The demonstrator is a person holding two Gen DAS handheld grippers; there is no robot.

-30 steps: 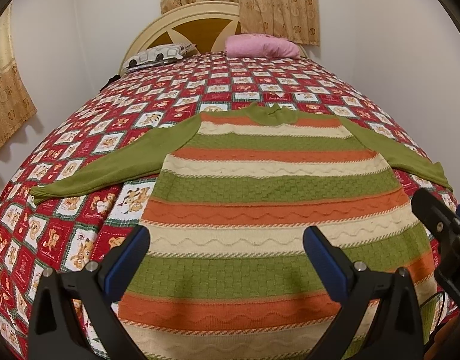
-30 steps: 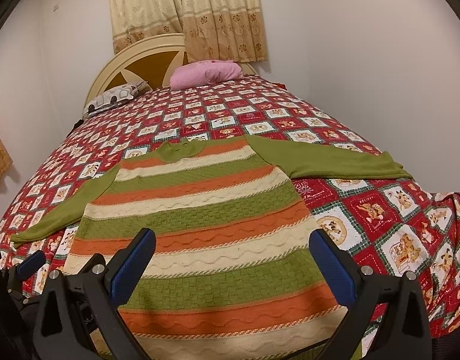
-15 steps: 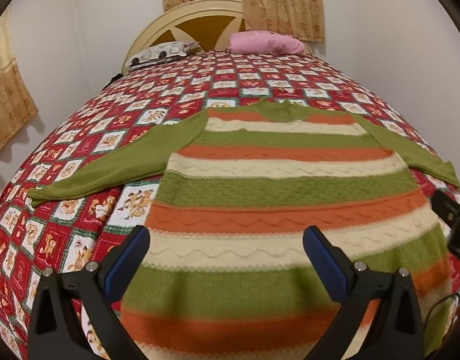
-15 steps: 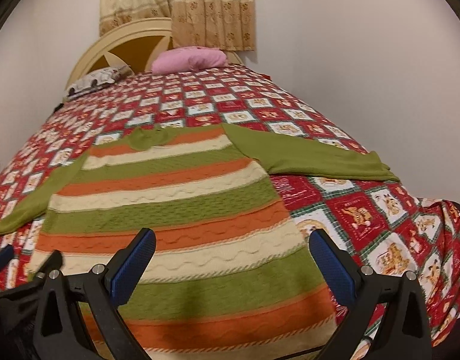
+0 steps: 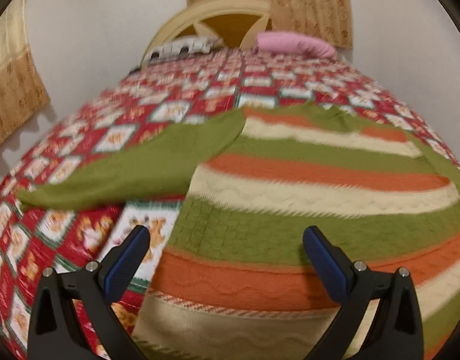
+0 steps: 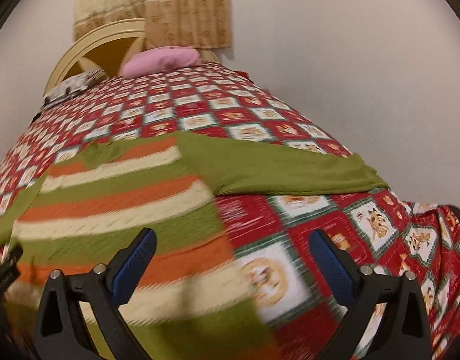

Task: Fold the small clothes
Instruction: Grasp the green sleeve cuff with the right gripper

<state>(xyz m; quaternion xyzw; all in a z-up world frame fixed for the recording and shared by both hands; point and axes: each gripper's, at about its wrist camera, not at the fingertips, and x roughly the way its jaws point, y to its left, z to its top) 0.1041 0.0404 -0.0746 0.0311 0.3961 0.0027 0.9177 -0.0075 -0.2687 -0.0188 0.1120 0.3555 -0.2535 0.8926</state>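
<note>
A small knit sweater (image 5: 305,198) with green, orange and cream stripes lies flat on the bed, collar away from me, green sleeves spread out. Its left sleeve (image 5: 134,174) shows in the left wrist view, its right sleeve (image 6: 278,165) in the right wrist view. My left gripper (image 5: 227,255) is open and empty, hovering over the sweater's lower left edge. My right gripper (image 6: 233,255) is open and empty, hovering over the sweater's lower right edge (image 6: 158,240). Both views are blurred.
The bed carries a red patchwork quilt (image 6: 380,234) whose right edge drops off near the white wall. A pink pillow (image 6: 161,61) and a patterned pillow (image 5: 185,48) lie by the cream headboard (image 5: 212,18). Curtains hang behind.
Both grippers have moved forward and lower over the sweater. The left one has shifted towards its left side, the right one towards its right side. Both stay open.
</note>
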